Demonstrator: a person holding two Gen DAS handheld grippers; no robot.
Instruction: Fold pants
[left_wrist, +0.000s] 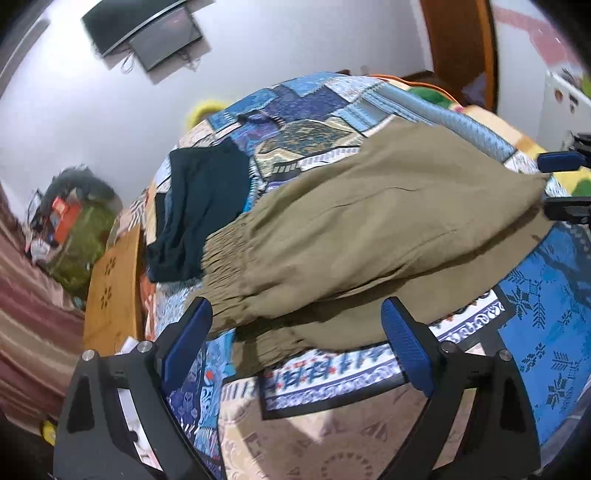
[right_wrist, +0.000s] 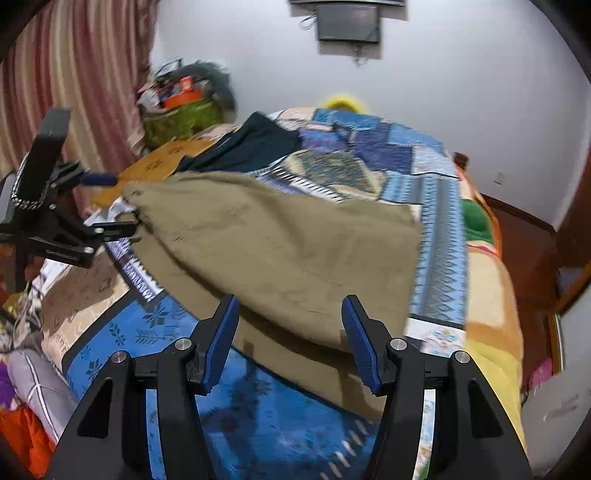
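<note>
Khaki pants (left_wrist: 369, 229) lie folded across the patchwork bedspread (left_wrist: 546, 302), their elastic waistband (left_wrist: 225, 251) towards the left. In the left wrist view my left gripper (left_wrist: 299, 332) stands wide open just in front of the waistband end, with no pad touching cloth. My right gripper (left_wrist: 550, 184) shows at the right edge by the leg end. In the right wrist view the pants (right_wrist: 277, 240) spread ahead of my right gripper (right_wrist: 291, 332), whose jaws are apart over the near edge without pressing it. My left gripper (right_wrist: 122, 203) is open at the pants' far left corner.
A dark teal garment (left_wrist: 199, 206) lies on the bed beyond the waistband. A wooden board (left_wrist: 114, 291) runs along the bed's side, with a green cluttered basket (right_wrist: 181, 118) and a striped curtain (right_wrist: 85, 81) behind. A screen (right_wrist: 349, 22) hangs on the wall.
</note>
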